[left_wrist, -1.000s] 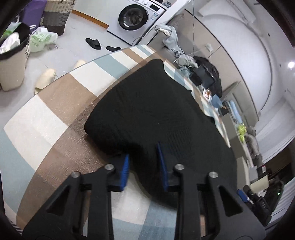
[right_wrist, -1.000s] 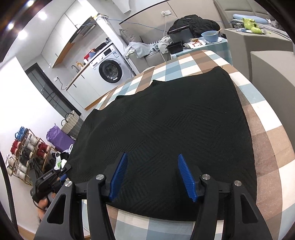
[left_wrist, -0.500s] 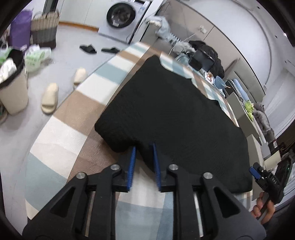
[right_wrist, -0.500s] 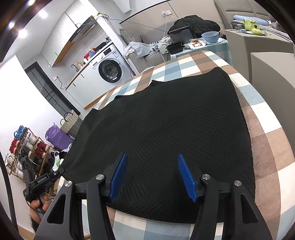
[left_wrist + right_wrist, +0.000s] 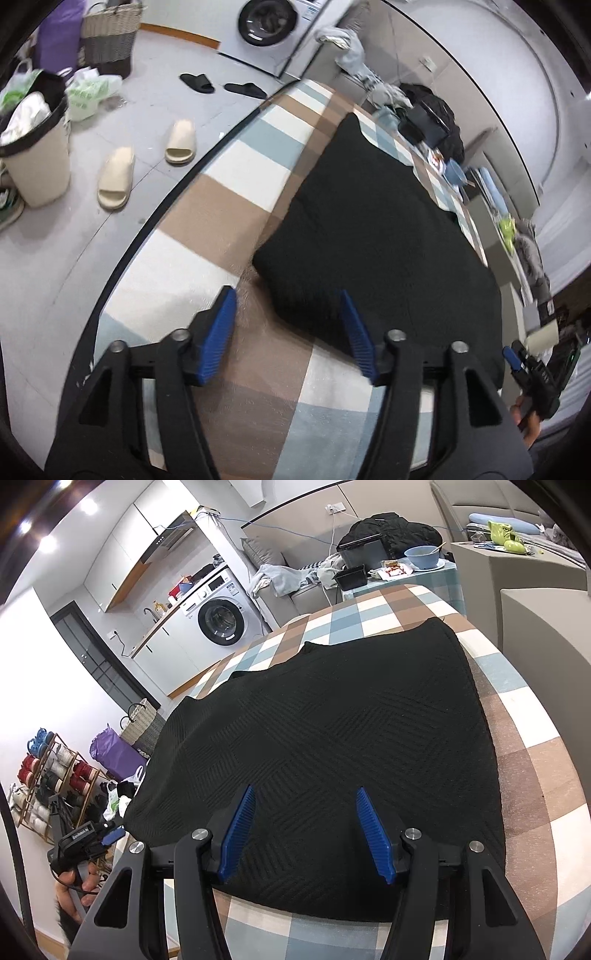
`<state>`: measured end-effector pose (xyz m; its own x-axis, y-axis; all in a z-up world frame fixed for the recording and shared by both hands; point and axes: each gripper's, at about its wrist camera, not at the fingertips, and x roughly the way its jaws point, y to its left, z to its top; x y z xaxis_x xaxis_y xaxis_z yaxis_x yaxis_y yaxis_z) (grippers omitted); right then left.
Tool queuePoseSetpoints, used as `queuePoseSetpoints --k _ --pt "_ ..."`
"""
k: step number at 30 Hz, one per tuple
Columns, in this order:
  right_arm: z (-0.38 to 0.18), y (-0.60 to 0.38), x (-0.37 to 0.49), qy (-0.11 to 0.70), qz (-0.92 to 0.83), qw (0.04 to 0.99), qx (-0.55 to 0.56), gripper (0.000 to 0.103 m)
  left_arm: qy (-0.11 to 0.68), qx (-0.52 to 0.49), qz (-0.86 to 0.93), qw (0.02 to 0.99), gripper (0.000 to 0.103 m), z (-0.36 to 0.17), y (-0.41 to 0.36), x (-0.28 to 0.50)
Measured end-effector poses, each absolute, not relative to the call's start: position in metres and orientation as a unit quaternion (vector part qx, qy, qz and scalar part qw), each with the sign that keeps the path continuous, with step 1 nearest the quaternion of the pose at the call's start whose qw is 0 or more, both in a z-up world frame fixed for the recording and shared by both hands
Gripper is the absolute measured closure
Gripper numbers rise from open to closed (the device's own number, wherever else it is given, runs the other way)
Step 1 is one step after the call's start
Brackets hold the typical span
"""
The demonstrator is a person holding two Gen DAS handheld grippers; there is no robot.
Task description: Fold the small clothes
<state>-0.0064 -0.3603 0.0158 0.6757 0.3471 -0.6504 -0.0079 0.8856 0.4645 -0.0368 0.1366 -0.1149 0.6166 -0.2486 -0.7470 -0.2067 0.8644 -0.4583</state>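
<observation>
Right wrist view: black garment (image 5: 332,746) lies flat, lengthwise away from both wide-apart hand-held grippers (image 5: 306,830).

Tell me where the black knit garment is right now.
The black knit garment lies spread flat on the checked tablecloth, filling the middle of the right wrist view. In the left wrist view its near corner sits between the open left gripper's fingers.

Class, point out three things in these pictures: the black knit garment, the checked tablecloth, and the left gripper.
black knit garment (image 5: 332,746), right wrist view, middle of its textured surface.
checked tablecloth (image 5: 229,206), left wrist view, bare brown square beside the garment.
left gripper (image 5: 288,332), left wrist view, midway between its blue fingertips.
</observation>
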Motion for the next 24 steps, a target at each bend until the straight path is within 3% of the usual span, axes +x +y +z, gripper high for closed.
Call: queuePoseSetpoints --k 8,10,15,24 --pt "0.016 -0.356 -0.006 0.393 0.103 0.889 0.211 0.044 0.438 -0.233 -0.038 0.867 0.048 -0.122 0.102 -0.006" --pt "0.016 -0.357 -0.006 0.394 0.098 0.889 0.213 0.044 0.43 -0.227 -0.046 0.873 0.088 -0.124 0.09 0.002" --pt "0.017 -0.357 -0.006 0.391 0.096 0.891 0.212 0.045 0.367 -0.192 -0.041 0.909 0.091 -0.094 0.075 -0.014" --pt "0.01 -0.353 0.0 0.404 0.101 0.884 0.214 0.044 0.369 -0.2 -0.019 0.907 0.091 -0.091 0.088 -0.044"
